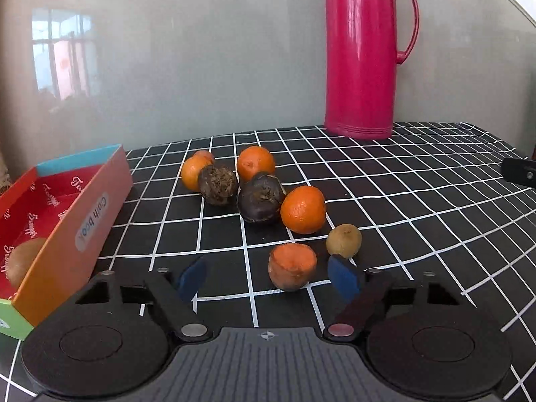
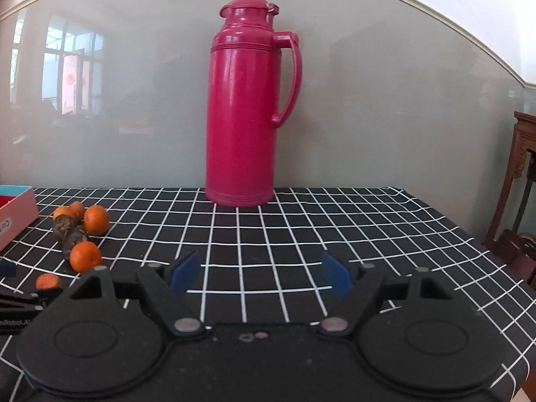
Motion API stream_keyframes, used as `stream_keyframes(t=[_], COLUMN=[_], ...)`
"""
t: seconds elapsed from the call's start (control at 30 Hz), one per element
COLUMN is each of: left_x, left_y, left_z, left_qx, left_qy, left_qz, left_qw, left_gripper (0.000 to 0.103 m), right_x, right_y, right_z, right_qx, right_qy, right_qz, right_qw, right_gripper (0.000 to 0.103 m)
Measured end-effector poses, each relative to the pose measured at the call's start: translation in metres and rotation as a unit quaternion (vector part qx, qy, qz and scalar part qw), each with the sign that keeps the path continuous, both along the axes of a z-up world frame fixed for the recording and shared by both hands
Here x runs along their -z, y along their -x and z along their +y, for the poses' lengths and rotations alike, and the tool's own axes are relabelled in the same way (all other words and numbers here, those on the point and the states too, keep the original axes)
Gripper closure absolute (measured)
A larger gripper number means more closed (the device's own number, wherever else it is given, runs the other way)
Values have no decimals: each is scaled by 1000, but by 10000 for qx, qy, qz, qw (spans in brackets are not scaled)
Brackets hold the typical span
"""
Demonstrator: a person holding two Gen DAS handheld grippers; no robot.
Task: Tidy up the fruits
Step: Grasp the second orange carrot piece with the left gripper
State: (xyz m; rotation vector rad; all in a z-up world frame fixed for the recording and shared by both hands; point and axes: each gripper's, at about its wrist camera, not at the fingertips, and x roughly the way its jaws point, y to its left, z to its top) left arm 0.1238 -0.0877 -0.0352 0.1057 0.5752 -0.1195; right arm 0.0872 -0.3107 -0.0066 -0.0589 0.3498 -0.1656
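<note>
In the left wrist view my left gripper is open, its blue pads either side of an orange carrot stub standing on the checked cloth, not touching it. A small brown kiwi lies by the right pad. Beyond are three oranges and two dark round fruits. An open red-lined box at the left holds a kiwi. My right gripper is open and empty over bare cloth; the fruit pile lies to its left.
A tall pink thermos stands at the back of the table against a glossy grey wall; it also shows in the left wrist view. The table's right edge drops off beside dark wooden furniture.
</note>
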Motion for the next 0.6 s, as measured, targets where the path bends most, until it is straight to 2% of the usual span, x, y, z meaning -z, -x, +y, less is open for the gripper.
stream_keyframes(t=[0.07,0.13,0.27,0.3,0.33,0.37,0.43,0.6], left_x=[3,4,5,5,4,3,3,-1], left_y=[-4,-7,-12,-12,-13,-13,-11,-8], left_z=[-2,-3,-5,-6,-7,-9,-14,-7], left_qx=[43,66,73,75,78,84,95,68], left_qy=[-15,19,26,19,21,12,-68,33], left_qz=[145,199,262,250,240,234,190,109], left_qw=[9999,9998,9996,9997,9997,9997,9998,9999], left_gripper=[24,34,40,48,63,71,72,72], right_x=[0,0,1,2,2,3,3,3], right_y=[1,1,2,2,2,2,2,1], right_z=[-2,-4,-5,-6,-6,-7,-8,-6], right_qx=[17,19,27,30,39,52,67,50], right_qy=[-13,-3,28,34,46,52,45,50], right_qz=[-5,-4,17,21,30,37,46,57], right_qw=[10000,10000,10000,10000,10000,10000,10000,10000], right_gripper=[24,24,24,24,24,24,24,24])
